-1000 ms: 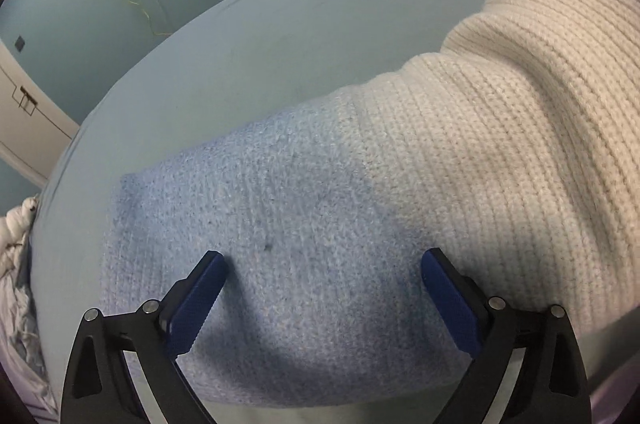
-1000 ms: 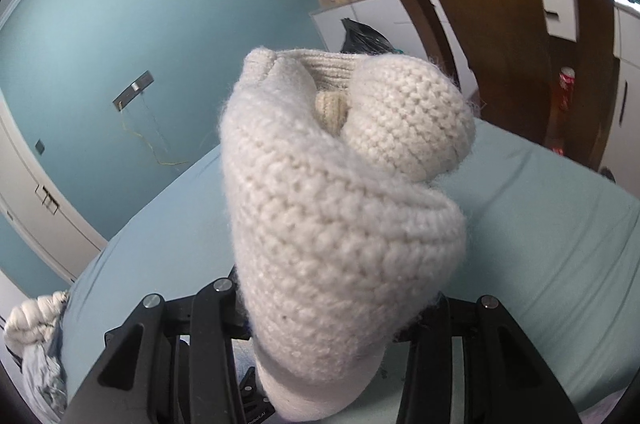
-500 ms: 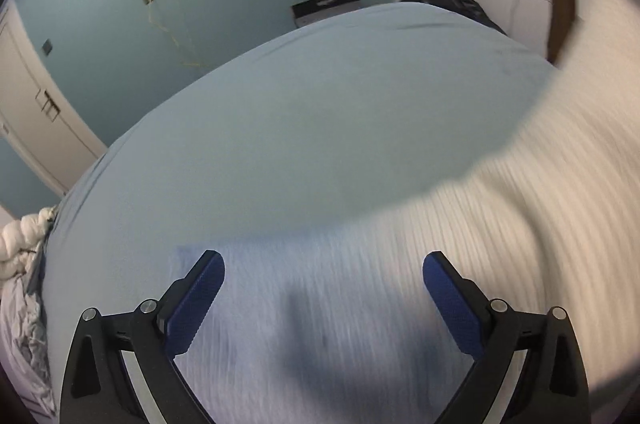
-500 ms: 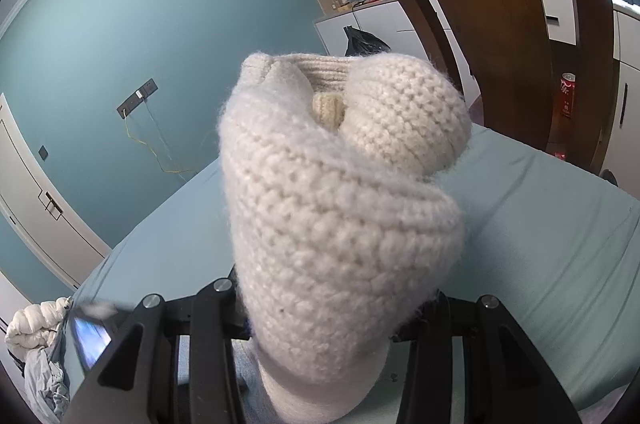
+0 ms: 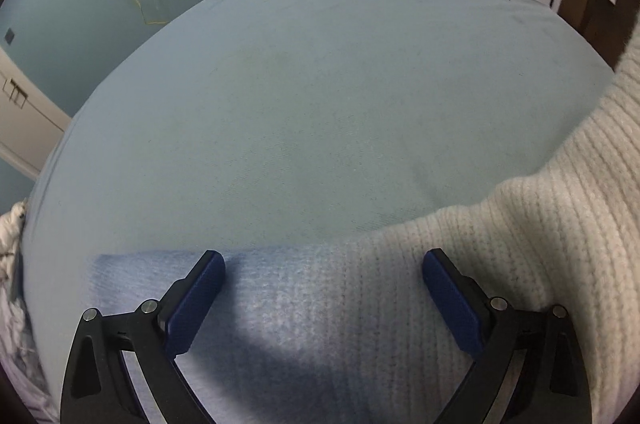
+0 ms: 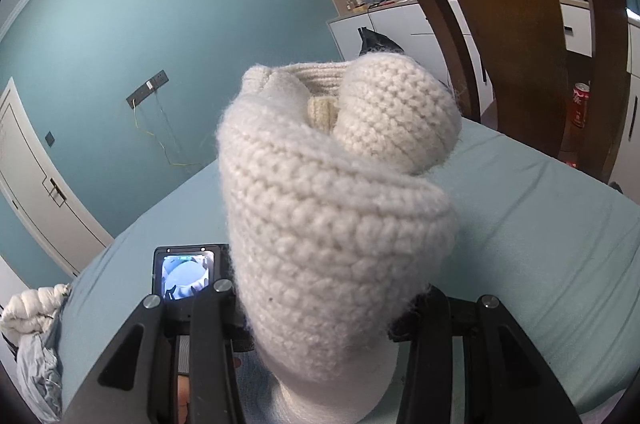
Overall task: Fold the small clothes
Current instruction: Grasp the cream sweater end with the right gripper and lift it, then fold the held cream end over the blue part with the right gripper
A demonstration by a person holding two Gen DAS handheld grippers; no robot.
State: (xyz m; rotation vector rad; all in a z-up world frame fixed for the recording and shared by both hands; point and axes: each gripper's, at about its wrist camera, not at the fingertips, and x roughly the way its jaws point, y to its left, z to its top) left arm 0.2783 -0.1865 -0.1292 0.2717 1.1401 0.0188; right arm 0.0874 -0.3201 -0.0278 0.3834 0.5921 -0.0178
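On the light-blue bed sheet (image 5: 320,96) lies your knit garment (image 5: 400,304): blue at one end, cream at the other, partly flat, with the cream end rising off to the right. Your left gripper (image 5: 324,284) hangs over the blue-to-cream band with jaws spread wide, pads clear of the fabric, gripping nothing. Your right gripper (image 6: 320,324) is clamped on a bunched cream wad of the same knit (image 6: 336,216), held up off the sheet.

Handling, my read: chunky yarn, soft, light, no stiffness. It'll sag and stretch wherever unsupported, and loose stitches can snag on pad edges. Grip is good, not slippery. Take hold at an edge or corner of the flat blue part, pinching both layers, not mid-panel; mid-panel just tents it.

Writing: nothing legible on the garment. The red can (image 6: 580,104) by the wooden chair (image 6: 520,24) has markings, too small to read. The small screen (image 6: 186,274) on the left tool shows only a camera preview.
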